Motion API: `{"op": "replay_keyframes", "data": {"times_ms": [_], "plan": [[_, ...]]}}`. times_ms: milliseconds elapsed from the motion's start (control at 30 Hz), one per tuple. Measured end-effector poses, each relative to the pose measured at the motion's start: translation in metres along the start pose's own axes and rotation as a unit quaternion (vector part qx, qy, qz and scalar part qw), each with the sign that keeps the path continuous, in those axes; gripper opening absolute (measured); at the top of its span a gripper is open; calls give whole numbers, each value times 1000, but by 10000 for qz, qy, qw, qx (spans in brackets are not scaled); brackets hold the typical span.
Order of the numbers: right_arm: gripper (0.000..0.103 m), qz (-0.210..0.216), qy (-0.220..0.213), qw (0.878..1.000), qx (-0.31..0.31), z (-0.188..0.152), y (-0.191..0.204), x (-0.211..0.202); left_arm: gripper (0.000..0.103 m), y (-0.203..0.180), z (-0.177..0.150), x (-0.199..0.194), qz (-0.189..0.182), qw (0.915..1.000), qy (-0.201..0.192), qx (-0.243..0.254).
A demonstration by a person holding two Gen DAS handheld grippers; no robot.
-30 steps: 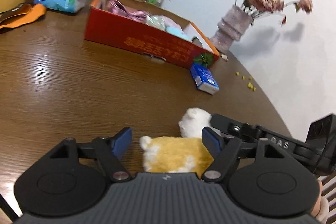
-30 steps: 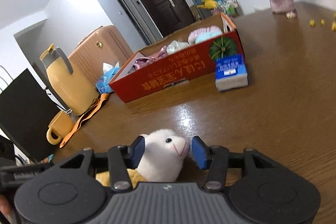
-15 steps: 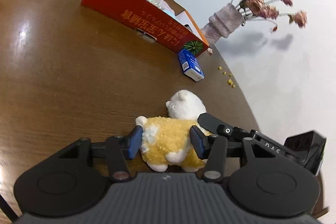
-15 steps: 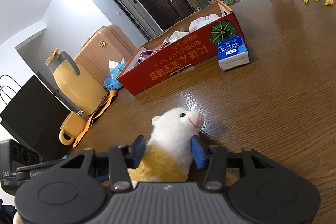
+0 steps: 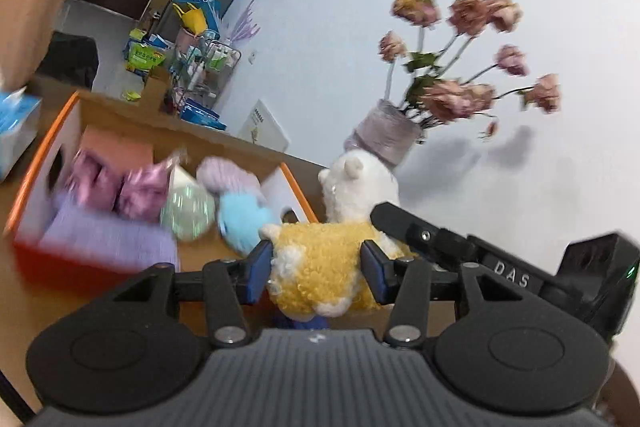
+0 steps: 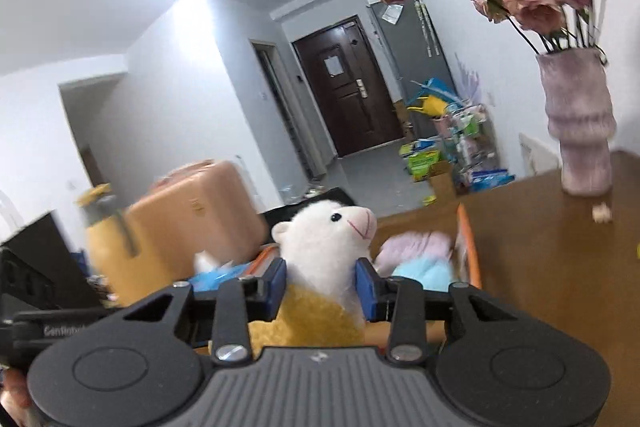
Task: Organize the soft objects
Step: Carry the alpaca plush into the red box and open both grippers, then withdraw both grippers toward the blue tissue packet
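Now both tongs are pinching the same plush alpaca (image 5: 320, 267). Left tongs (image 5: 316, 269) are clamping its yellow woolly body, blue pads sinking into the fleece on either side. Right tongs (image 6: 322, 285) have just been closing & are squeezing the white neck (image 6: 324, 259) just under the head, w/ the face looking up to the right. Toy is hanging clear of the counter (image 6: 540, 267), held between the two tools, right at the near end of the red & orange cardboard box (image 5: 24, 187). Inside the box, blurred: purple & pink soft items (image 5: 120, 187), a pale green one (image 5: 188, 207), a light blue one (image 5: 244, 219), a lilac one (image 5: 228, 175). Beyond the toy a purplish vase (image 6: 576, 123) w/ faded pink roses (image 6: 532, 7) is standing on the counter near the white wall. Further back: peach suitcase (image 6: 192, 211), yellow flask (image 6: 104, 247) beside it, dark door (image 6: 348, 87) at the end of the hallway
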State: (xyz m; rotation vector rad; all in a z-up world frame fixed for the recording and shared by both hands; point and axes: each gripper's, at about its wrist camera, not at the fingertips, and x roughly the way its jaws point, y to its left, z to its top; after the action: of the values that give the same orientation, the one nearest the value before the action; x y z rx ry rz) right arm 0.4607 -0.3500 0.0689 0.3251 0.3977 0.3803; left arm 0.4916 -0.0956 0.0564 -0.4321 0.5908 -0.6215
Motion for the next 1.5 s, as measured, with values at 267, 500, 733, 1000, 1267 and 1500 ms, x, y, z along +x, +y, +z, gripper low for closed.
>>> {"op": "replay_keyframes", "data": {"times_ms": [267, 500, 733, 1000, 1267, 1500], "plan": [[32, -796, 636, 9924, -683, 3, -38, 99, 49, 46, 6, 101, 383, 9966, 698, -205], [26, -1491, 1023, 9681, -1732, -21, -24, 115, 43, 47, -10, 122, 454, 9938, 1009, 87], [34, -1281, 782, 9767, -1532, 17, -8, 68, 49, 19, 18, 55, 740, 9942, 507, 596], [71, -1023, 266, 9808, -1638, 58, 40, -23, 82, -23, 35, -80, 2213, 9569, -747, 1727], [94, -1003, -833, 9710, -2004, 44, 88, -91, 98, -55, 7, -155, 2980, 9137, -1667, 2203], [94, -917, -972, 9704, -2012, 32, 109, -123, 100, -70, -9, -191, 2908, 9128, -1907, 2142]]}}
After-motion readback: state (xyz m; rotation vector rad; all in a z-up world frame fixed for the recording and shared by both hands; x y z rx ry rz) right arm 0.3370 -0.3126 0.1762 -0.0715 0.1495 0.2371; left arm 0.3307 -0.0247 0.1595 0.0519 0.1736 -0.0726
